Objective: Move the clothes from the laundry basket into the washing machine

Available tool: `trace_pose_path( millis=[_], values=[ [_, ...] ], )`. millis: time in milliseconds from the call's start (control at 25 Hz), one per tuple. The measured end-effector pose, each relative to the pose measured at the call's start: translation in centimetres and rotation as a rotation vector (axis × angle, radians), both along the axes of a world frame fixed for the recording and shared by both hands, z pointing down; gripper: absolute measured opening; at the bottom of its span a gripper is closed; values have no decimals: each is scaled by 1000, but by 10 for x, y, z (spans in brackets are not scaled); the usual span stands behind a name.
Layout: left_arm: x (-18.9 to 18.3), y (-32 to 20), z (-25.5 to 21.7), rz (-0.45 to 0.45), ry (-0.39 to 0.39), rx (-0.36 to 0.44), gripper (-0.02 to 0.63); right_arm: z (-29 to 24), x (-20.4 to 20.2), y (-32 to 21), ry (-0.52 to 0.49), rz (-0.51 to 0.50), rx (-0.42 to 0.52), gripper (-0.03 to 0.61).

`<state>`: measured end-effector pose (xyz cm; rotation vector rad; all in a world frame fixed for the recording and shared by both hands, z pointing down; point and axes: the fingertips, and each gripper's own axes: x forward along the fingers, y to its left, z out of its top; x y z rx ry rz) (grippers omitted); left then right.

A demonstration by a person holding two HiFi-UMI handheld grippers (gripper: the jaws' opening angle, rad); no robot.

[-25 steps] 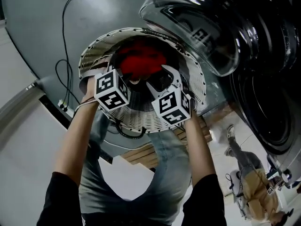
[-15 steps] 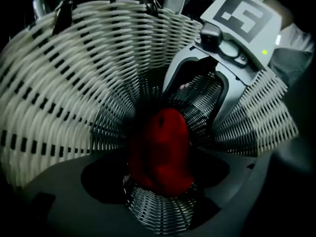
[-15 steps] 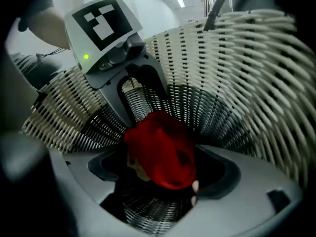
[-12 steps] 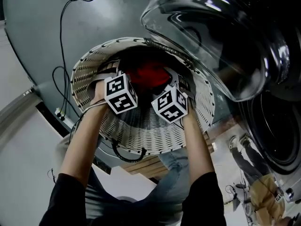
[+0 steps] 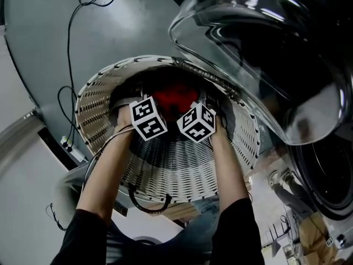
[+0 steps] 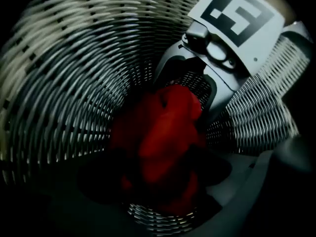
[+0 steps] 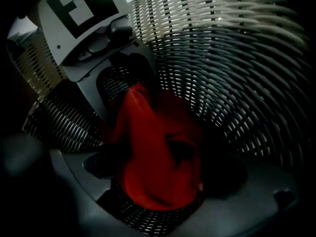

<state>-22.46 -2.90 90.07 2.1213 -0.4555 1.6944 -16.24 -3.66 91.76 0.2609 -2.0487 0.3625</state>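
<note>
Beside the open washing machine, the laundry basket holds a red garment, not yet moved. The left gripper and right gripper have their jaws opening around it, gripping nothing.

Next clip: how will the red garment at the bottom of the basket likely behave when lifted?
The red garment lies crumpled in soft folds, so it probably hangs limp from wherever it is pinched. A loose heap of cloth, it is likely light for its bulk. A trailing edge might snag on the woven basket wall.
</note>
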Motion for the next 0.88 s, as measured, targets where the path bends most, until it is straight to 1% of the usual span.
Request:
trace_pose_path(
  millis=[160,200,280,320,360,400,440,520,600,720,880],
  values=[
    [1,3,23,-22,-7,-52,430,27,-3,0,29,-51,-19,503],
    [1,5,28,-29,-11,-62,408,32,-4,2,32,-60,-26,490],
    [-1,8,36,-45,-13,-82,313,38,-8,6,28,-54,-37,434],
    [-2,10,38,-62,-7,-92,243,39,-10,8,21,-42,-42,396],
    [-1,11,38,-92,6,-103,166,38,-11,11,15,-27,-46,344],
    [0,12,36,-132,25,-111,115,36,-12,13,10,-14,-49,292],
    [1,11,33,-167,43,-114,100,33,-13,13,6,-3,-54,239],
    [2,7,23,-196,64,-99,92,22,-13,12,-9,25,-59,169],
    [4,2,6,-208,86,-71,89,6,-14,9,-31,61,-50,132],
    [6,-9,-28,-261,137,-29,87,-28,-11,0,-65,127,-31,118],
    [11,-20,-83,-280,189,32,87,-84,-5,-11,-97,185,8,114]
  ],
)
